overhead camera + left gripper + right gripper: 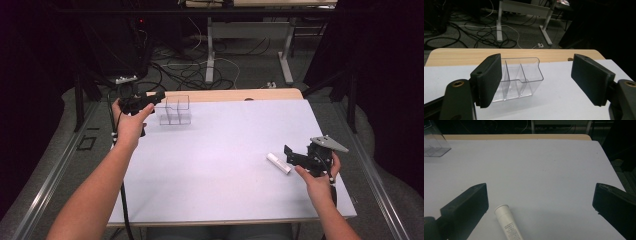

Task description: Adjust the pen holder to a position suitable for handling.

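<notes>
Lighting was pretty uneven: the white worktop was lit evenly from above and stayed bright, while everything past its far edge sank into near-black. Shadows were soft and short. All three views looked a bit grainy and soft, no real glare.

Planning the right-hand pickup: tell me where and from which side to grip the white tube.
Grip the white tube across the middle of its round body, coming down from above. It lies flat on the table, so only the curved sides are free. In the right gripper view it runs along the right tool, whose jaws stand wide apart; they would likely straddle it as they stand.
</notes>
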A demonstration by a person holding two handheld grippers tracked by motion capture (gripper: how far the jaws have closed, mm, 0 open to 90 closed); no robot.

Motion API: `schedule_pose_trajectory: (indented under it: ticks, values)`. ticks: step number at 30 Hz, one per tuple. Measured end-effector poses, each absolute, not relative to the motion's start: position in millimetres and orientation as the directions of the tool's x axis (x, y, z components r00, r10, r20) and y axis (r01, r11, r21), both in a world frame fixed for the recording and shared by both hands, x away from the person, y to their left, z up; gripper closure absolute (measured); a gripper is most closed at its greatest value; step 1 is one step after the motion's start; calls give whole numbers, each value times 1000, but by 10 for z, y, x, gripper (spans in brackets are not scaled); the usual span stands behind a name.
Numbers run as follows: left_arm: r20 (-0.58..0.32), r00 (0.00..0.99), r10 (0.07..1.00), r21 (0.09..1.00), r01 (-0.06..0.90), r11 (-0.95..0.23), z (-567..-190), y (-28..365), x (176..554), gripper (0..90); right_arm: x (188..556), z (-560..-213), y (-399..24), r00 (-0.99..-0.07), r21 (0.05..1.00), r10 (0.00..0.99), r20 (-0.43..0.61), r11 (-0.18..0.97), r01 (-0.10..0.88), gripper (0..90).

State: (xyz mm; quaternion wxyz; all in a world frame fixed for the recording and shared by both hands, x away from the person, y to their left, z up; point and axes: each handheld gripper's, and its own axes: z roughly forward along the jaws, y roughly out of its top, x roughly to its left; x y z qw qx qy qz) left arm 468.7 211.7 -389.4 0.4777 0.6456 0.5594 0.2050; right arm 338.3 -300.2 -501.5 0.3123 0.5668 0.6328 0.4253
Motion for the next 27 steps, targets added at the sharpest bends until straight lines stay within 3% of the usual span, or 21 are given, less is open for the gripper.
schedule_pose_trajectory:
  ticks: [6,27]
  values:
    - [-235,284,930,843,535,49,-3835,2050,4870,296,3387,-5018,-3001,-169,890,982,86,0,455,0]
    - [-143,199,970,810,586,-1,-4019,2102,5378,297,3400,-5043,-2994,-176,887,980,92,-1,462,9]
